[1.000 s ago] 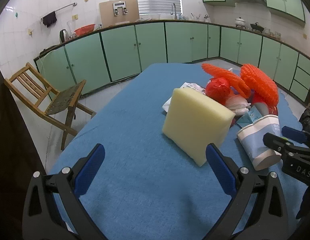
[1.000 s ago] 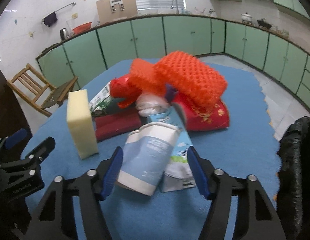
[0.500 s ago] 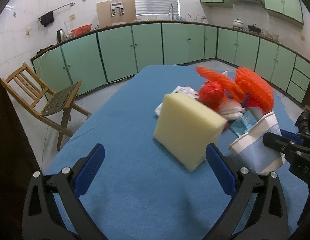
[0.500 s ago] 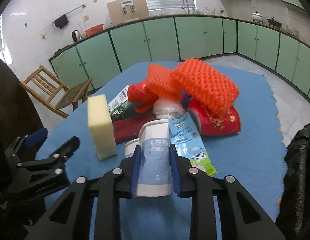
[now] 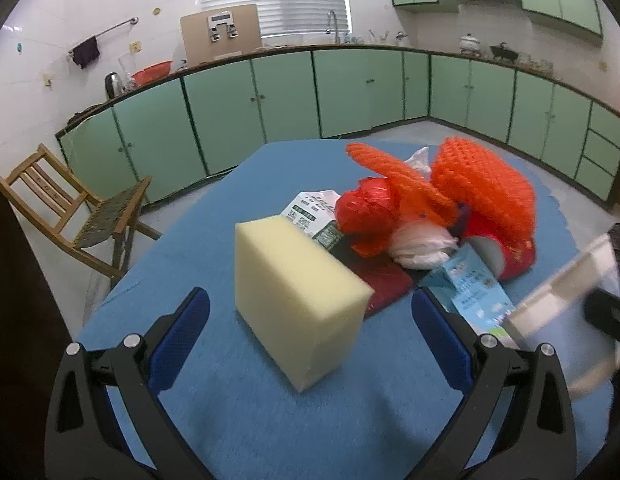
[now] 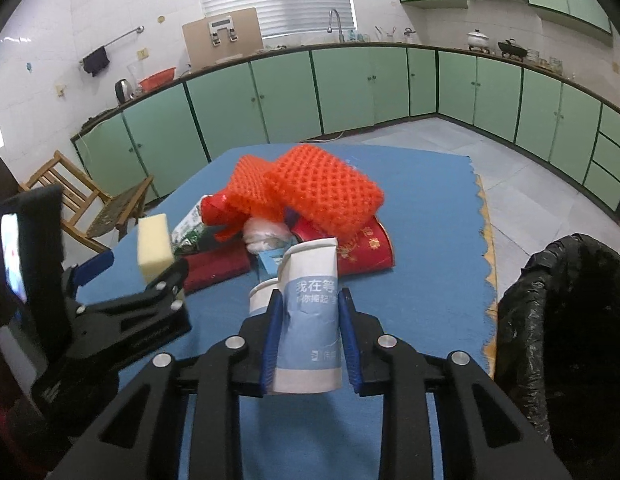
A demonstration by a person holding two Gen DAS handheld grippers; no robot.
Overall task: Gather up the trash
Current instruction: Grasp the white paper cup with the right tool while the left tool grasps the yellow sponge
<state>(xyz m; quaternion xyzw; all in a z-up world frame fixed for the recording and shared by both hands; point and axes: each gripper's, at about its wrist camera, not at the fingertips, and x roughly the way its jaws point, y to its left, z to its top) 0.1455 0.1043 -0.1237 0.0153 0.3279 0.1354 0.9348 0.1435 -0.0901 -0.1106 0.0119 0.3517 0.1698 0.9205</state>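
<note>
Paper cup point(image 6: 310, 320) pinched flat between right gripper point(image 6: 309, 338) fingers — best kept level toward black bag point(image 6: 566, 320); left gripper point(image 5: 310, 344) fingers spread — sponge point(image 5: 297, 300) between, untouched.

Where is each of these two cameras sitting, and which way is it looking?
Left wrist view: sits on the left gripper, looking forward and down past its open blue fingers at the yellow sponge.
Right wrist view: sits on the right gripper, looking forward and down at the paper cup squeezed between its fingers; the black trash bag stands at right.
Both show: the sponge, orange foam nets, blue tablecloth, green cabinets.
</note>
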